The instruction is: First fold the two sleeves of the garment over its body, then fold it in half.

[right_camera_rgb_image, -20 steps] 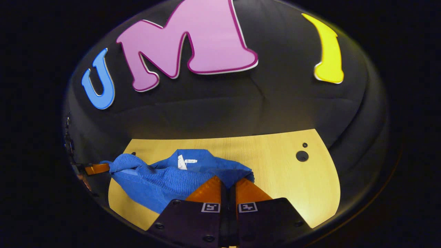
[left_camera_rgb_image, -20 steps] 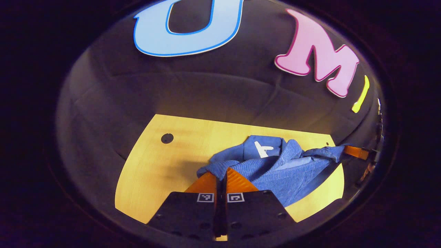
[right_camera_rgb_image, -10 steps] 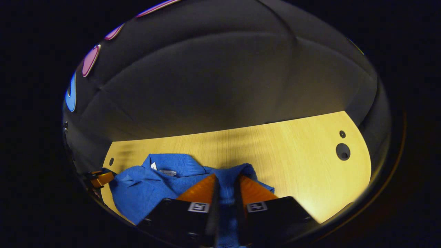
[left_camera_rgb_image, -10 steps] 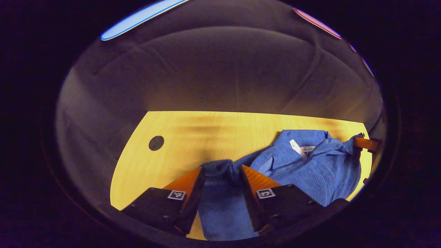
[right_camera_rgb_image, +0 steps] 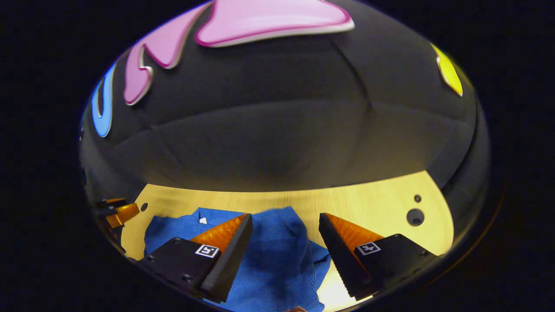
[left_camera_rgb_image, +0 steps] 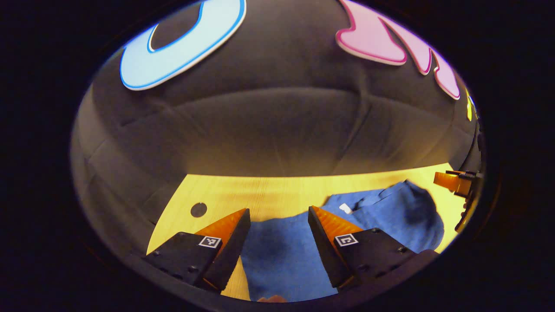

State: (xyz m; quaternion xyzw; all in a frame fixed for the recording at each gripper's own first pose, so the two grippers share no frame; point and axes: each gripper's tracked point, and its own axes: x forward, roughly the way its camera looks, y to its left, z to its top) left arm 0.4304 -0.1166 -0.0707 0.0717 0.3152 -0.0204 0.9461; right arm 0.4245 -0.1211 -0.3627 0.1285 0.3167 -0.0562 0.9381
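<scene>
Blue garment (left_camera_rgb_image: 282, 255) lies bunched on the wooden table (left_camera_rgb_image: 269, 195), collar side toward the far edge, with a small white tag (left_camera_rgb_image: 345, 208) near the neckline. In the right gripper view the garment (right_camera_rgb_image: 277, 260) sits at the table's near-left area, with bare table (right_camera_rgb_image: 373, 199) to its right. Fabric is rumpled, not flat; cannot tell where the sleeves lie.

Left gripper (left_camera_rgb_image: 277, 216): jaws spread wide, nothing clamped, garment visible in the gap below the fingers. Cannot tell whether the tips touch the cloth.

Right gripper (right_camera_rgb_image: 284, 219): also released, jaws wide apart, blue fabric between and beneath them, not pinched.

Each view catches the other gripper at its edge: right gripper (left_camera_rgb_image: 453, 182) at far right of the left gripper view, just beside the garment's collar end; left gripper (right_camera_rgb_image: 119, 212) at far left of the right gripper view.

Table has a round hole (left_camera_rgb_image: 198, 209) left of the garment, and two holes (right_camera_rgb_image: 415, 216) on its right side, well apart from the cloth.
</scene>
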